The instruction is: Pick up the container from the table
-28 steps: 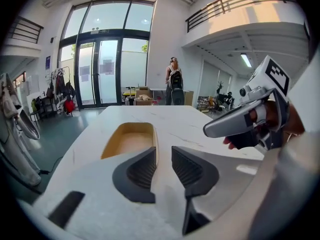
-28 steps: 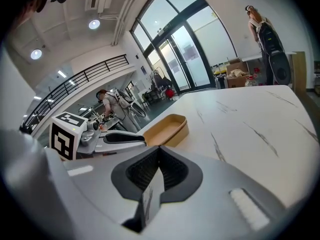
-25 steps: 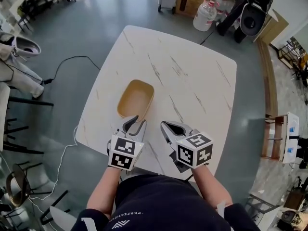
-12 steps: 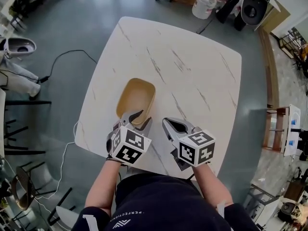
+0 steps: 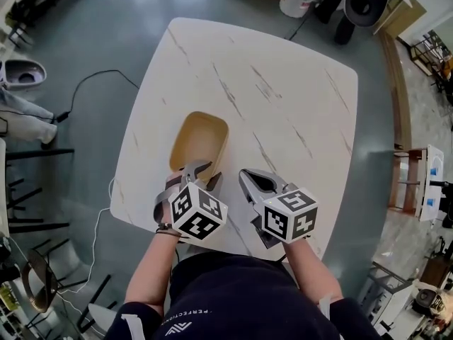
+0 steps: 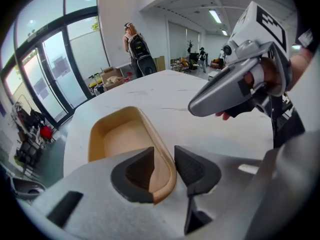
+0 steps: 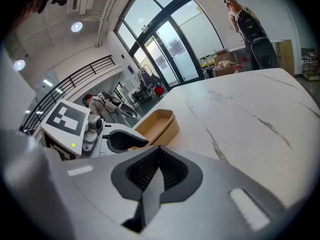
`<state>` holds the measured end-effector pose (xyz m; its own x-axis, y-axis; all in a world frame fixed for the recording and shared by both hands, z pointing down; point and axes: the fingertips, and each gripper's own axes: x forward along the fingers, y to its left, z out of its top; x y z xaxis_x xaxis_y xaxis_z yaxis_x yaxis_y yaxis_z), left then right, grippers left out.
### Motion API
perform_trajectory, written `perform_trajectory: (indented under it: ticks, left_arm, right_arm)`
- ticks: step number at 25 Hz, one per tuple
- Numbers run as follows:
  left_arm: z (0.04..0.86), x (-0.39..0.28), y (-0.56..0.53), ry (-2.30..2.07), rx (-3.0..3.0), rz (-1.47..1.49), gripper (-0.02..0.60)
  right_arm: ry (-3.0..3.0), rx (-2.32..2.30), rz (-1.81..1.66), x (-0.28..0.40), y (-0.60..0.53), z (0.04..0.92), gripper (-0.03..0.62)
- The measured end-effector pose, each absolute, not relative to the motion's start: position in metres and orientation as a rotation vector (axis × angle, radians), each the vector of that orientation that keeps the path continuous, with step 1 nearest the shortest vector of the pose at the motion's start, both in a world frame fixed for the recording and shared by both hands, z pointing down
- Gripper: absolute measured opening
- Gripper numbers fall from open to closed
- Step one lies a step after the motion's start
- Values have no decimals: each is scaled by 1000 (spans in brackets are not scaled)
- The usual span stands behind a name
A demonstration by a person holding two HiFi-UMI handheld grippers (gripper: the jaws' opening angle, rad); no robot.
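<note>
Jaws on the left gripper (image 6: pixel 164 170) stand a little apart, one on each side of the near wall of the container (image 6: pixel 117 136). One jaw is inside the container and one is outside. A thin gap shows by the outer jaw, so I think it is not squeezing yet. The right gripper (image 7: pixel 159 173) is closed tight with nothing in it. It hangs just beside the left one, over the near edge of the table (image 5: pixel 283 105).

The container is tan and has nothing inside. It sits flat on the table, near the person.

The step in hand looks like the grab. The gripper is in place, but the lift has not begun. Next, the left jaws need to press shut on the wall, hard enough not to slip. Then the container can go straight up. It may tip, since the hold is at one end.

Count: two grippers, one container, one table.
</note>
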<state>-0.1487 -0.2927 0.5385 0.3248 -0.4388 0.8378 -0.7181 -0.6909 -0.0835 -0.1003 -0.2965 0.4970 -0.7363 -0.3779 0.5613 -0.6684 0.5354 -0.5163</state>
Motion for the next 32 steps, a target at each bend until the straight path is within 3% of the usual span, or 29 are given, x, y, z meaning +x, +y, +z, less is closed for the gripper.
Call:
perform_trajectory:
  ticks: [5, 11, 23, 32]
  left_arm:
    - [544, -148, -291, -987, 2307, 1415, 98]
    - [544, -148, -289, -936, 2304, 1390, 94]
    - [531, -157, -289, -1141, 2319, 1336, 23]
    - [504, -144, -268, -1255, 2328, 1220, 21]
  right_arm:
    - [-2392, 866, 1048, -102, -299, 499, -3]
    - [-2396, 871, 1050, -100, -296, 497, -2]
    - [-2428, 865, 1036, -86, -280, 492, -2]
    - [-2470, 853, 1007, -70, -255, 478, -2]
